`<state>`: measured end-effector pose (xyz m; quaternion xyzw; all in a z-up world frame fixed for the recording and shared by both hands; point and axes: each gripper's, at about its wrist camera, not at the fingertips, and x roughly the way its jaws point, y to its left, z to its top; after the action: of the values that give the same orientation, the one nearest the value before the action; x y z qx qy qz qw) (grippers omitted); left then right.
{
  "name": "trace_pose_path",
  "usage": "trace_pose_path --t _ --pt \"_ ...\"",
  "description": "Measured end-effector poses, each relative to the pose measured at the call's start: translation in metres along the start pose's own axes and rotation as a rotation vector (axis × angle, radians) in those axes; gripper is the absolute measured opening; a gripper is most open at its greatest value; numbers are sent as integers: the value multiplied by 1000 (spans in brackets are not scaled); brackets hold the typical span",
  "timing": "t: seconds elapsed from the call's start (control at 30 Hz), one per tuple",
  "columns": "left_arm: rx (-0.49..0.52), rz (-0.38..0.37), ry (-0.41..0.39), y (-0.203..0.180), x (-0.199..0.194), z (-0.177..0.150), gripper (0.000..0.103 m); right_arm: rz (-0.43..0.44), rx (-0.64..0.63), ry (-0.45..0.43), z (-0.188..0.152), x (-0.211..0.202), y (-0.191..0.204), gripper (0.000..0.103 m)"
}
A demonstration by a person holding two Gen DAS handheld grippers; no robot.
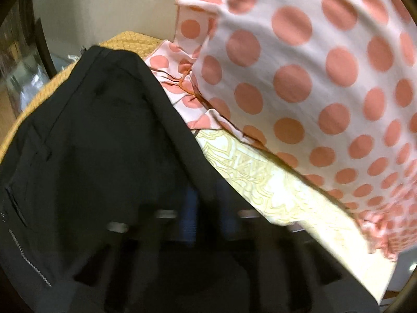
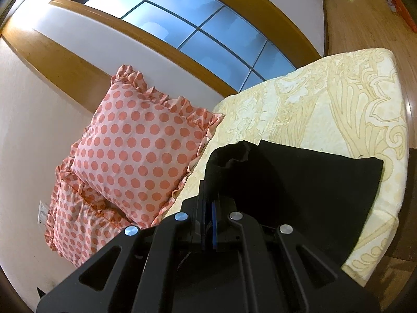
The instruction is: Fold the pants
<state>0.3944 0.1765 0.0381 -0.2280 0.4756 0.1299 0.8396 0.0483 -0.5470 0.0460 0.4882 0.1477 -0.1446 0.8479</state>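
A: Left view, left to right?
B: Black pants [image 1: 99, 135] cover the left gripper [image 1: 192, 224], zipper at the far left. Frame is blurred, jaw gap hidden. Can't tell its state. Polka-dot pillow [image 1: 312, 83] on the right, cream bedspread [image 1: 273, 190] below it.
A: Right view?
B: Two polka-dot pillows [image 2: 135, 140] against the wall at the bed's head end. Right gripper [image 2: 208, 206] is pinched tight on a raised fold of the pants [image 2: 299, 182]. The rest lies flat on the bedspread [image 2: 325, 99], reaching toward the bed's right edge.
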Motion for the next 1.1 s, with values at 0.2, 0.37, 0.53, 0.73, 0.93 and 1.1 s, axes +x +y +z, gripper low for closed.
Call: trace_pose_path --t 0.2,0.37,0.53,0.73,0.93,1.1 --pt "48 -60 -153 31 -76 -42 5 -7 -30 -12 6 -1 -1 3" --pt "95 -106 -276 66 -152 -102 5 -16 -56 -40 16 -8 -1 3" --pt "105 -112 -338 99 -206 -171 5 -22 -66 -58 25 -15 -2 3" --pt "77 -48 -370 138 -225 -249 5 -51 -74 -45 29 -20 -11 3" --pt "32 -30 -345 161 -212 -286 5 -82 -39 -15 27 -25 -28 3" --pt "77 6 -367 159 -209 -301 7 -105 -39 -31 26 -39 -35 3"
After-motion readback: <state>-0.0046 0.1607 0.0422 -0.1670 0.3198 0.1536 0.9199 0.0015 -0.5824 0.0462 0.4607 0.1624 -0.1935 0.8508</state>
